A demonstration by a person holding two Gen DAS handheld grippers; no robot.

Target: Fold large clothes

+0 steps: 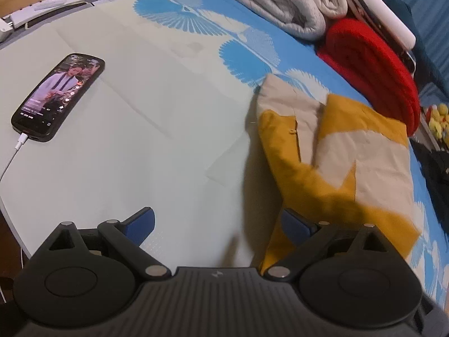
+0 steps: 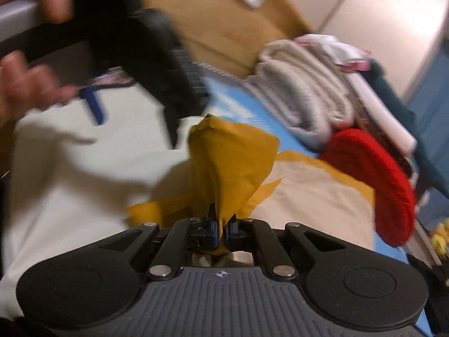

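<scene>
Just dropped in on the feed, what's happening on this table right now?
A mustard and beige garment is being folded on the white table. The right gripper is shut on a bunched mustard fold, lifted off the table. The left gripper is open over the table at the garment's edge, holding nothing. A phone lies off to the side, charging.

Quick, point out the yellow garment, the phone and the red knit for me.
yellow garment [image 2: 230, 163]: right wrist view, bunched pinched part.
phone [image 1: 57, 98]: left wrist view, screen middle.
red knit [image 1: 370, 73]: left wrist view, top surface.
</scene>
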